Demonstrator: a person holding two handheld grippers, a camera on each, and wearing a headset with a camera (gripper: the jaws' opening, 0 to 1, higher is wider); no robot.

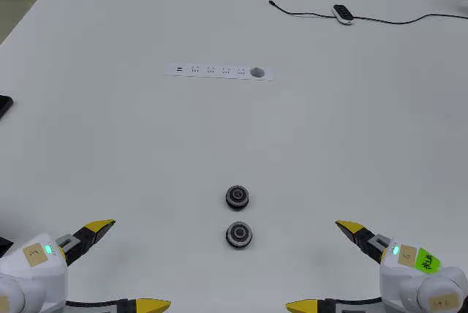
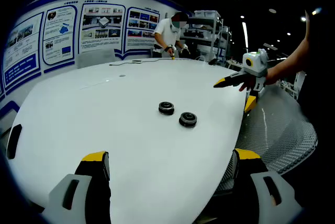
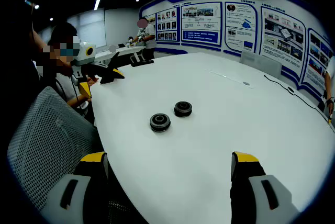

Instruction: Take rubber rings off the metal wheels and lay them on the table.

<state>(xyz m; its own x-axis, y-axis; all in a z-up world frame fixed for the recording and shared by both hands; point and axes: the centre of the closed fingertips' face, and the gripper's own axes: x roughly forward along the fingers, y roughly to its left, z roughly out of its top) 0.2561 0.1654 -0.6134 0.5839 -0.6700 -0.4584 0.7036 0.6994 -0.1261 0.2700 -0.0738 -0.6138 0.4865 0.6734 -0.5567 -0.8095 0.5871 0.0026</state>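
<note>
Flanking both wheels [image 1: 238, 197] near the table [image 1: 146, 145] edge: left gripper [image 1: 131, 264]; right gripper [image 1: 319, 265] (jaws released).

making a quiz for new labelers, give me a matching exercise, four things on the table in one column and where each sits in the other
Things
1. near wheel
2. far wheel
3. socket strip
4. corded switch

Places
a. far right part of the table
b. closest to the table's near edge
c. mid-table, beyond both wheels
d. just behind the other wheel

Pairs: 1-b, 2-d, 3-c, 4-a
</note>
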